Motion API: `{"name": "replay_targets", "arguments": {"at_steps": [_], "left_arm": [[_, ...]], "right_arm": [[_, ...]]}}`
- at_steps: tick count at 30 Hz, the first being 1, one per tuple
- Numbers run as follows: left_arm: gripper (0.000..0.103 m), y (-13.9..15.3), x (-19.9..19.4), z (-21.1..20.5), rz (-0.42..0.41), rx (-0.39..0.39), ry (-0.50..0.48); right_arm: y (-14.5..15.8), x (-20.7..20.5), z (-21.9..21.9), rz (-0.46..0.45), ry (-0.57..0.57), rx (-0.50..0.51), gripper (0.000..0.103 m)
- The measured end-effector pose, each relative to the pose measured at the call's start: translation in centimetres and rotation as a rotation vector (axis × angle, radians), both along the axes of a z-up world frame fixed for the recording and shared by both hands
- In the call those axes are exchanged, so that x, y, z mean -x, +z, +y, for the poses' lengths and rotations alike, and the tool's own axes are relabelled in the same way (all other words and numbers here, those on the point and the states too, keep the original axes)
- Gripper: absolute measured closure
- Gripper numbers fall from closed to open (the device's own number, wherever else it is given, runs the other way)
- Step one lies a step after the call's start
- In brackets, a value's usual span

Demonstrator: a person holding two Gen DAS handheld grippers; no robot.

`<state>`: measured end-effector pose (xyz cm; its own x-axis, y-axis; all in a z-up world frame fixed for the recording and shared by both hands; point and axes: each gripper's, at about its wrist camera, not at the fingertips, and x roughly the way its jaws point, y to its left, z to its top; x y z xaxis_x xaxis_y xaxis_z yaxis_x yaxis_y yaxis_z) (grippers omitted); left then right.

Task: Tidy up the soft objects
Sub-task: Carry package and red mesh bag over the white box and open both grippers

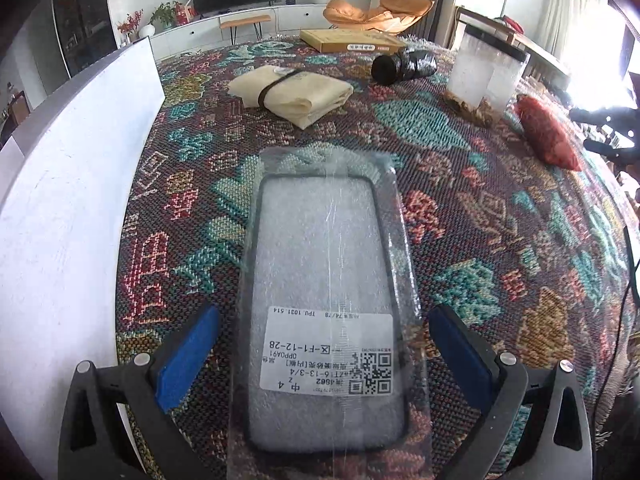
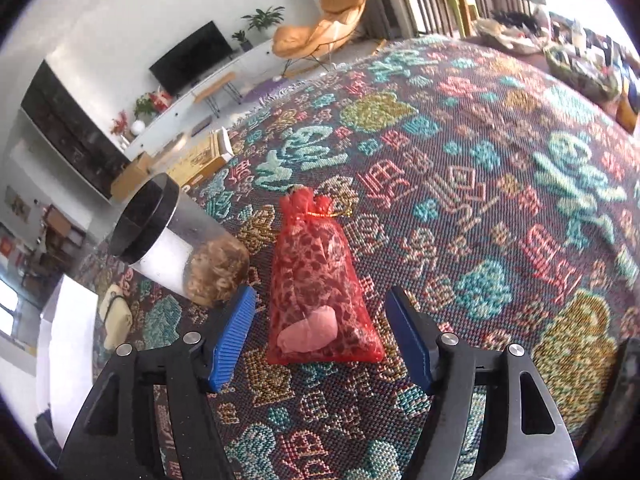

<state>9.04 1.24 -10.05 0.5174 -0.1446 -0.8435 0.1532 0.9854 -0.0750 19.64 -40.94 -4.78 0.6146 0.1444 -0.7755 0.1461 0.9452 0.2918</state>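
In the left wrist view, the left gripper (image 1: 326, 344) hangs over a woven patterned cloth (image 1: 500, 216) covering the surface, its blue-padded fingers (image 1: 186, 354) spread wide and released. Between them, touching neither pad, lies a phone case in a clear plastic sleeve (image 1: 320, 264), flat on the cloth with a white printed label (image 1: 326, 350) near its close end. To the left stands a white board (image 1: 64, 200), upright along the cloth's edge. Farther off, a folded cream cloth bundle (image 1: 290, 90) bound by a dark band lies left of centre; beyond it to the right is a black roll (image 1: 402, 66), and past that a flat yellow cardboard box (image 1: 350, 40). At far right a clear jar with a black lid (image 1: 486, 76) lies tilted, and just beside it on the right is a red mesh pouch (image 1: 548, 132). In the right wrist view, the right gripper (image 2: 322, 336) points down at the same patterned cloth (image 2: 500, 184), its fingers (image 2: 234, 340) apart and gripping nothing. The red mesh pouch (image 2: 316, 284) lies lengthwise between them, clear of both pads, its gold drawstring neck at the far end and a pale pink lump showing through the mesh at the near end. Just left of the pouch, the clear jar (image 2: 176, 240) lies tilted with its black lid toward the far left and brown clumps inside. The cream bundle (image 2: 116, 316) shows at the left edge.
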Motion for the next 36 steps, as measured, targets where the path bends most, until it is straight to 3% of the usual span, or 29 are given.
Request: {"name": "replay_targets", "arguments": {"at_steps": [3, 5, 7, 8, 9, 11, 15, 17, 18, 20, 22, 25, 28, 31, 34, 35, 36], "left_arm": [[0.0, 1.7, 0.6, 0.2, -0.033, 0.03, -0.001], [0.0, 1.5, 0.3, -0.1, 0.003, 0.032, -0.011], [0.0, 0.4, -0.2, -0.5, 0.053, 0.003, -0.014], [0.0, -0.4, -0.5, -0.7, 0.086, -0.023, -0.015], [0.0, -1.2, -0.8, -0.9, 0.121, -0.047, -0.016], [0.0, -1.5, -0.5, -1.6, 0.099, -0.104, -0.031], [0.001, -1.5, -1.1, -1.4, 0.115, -0.07, -0.003], [0.022, -1.1, -1.4, -0.8, 0.07, -0.057, 0.032], [0.028, -0.7, -1.5, -0.4, 0.061, -0.04, 0.043], [0.029, 0.2, -1.6, 1.0, 0.071, 0.081, 0.066], [0.029, 2.2, -0.9, 2.0, 0.037, 0.148, 0.088], [0.028, 6.8, 1.0, 3.9, -0.033, 0.262, 0.08], [0.028, 11.8, 3.0, 7.5, -0.123, 0.302, 0.089], [0.028, 15.2, 5.1, 12.6, -0.201, 0.245, 0.151], [0.027, 16.3, 6.6, 18.4, -0.226, 0.147, 0.262], [0.026, 16.2, 6.9, 20.3, -0.226, 0.106, 0.305], [0.018, 15.8, 7.0, 22.1, -0.214, 0.062, 0.35]], "right_arm": [[-1.1, -2.4, 2.7, 0.099, 0.083, 0.145, 0.031], [-3.5, -4.1, 4.4, 0.198, 0.13, 0.24, 0.031], [-5.1, -4.3, 5.4, 0.25, 0.121, 0.366, 0.04], [-5.0, -3.9, 5.1, 0.237, 0.097, 0.371, 0.066], [-4.5, -3.3, 4.6, 0.21, 0.068, 0.324, 0.071], [-3.0, -1.8, 3.7, 0.162, 0.041, 0.252, 0.073], [0.6, 1.4, 3.9, 0.072, 0.056, 0.245, 0.073], [2.5, 3.1, 4.2, 0.04, 0.07, 0.217, 0.073], [3.5, 3.9, 4.4, 0.026, 0.075, 0.201, 0.073], [5.4, 4.7, 5.1, -0.002, 0.092, 0.158, 0.073], [7.8, 5.9, 6.6, -0.034, 0.124, 0.143, 0.073], [11.2, 6.7, 11.1, -0.084, 0.213, 0.121, 0.073], [14.2, 7.9, 18.0, -0.124, 0.344, 0.053, 0.073], [15.8, 9.4, 26.4, -0.145, 0.511, -0.024, 0.072], [15.9, 10.9, 34.8, -0.13, 0.667, -0.084, 0.071], [15.6, 11.1, 37.2, -0.121, 0.707, -0.104, 0.066], [15.2, 11.3, 39.4, -0.121, 0.741, -0.124, 0.054]]}}
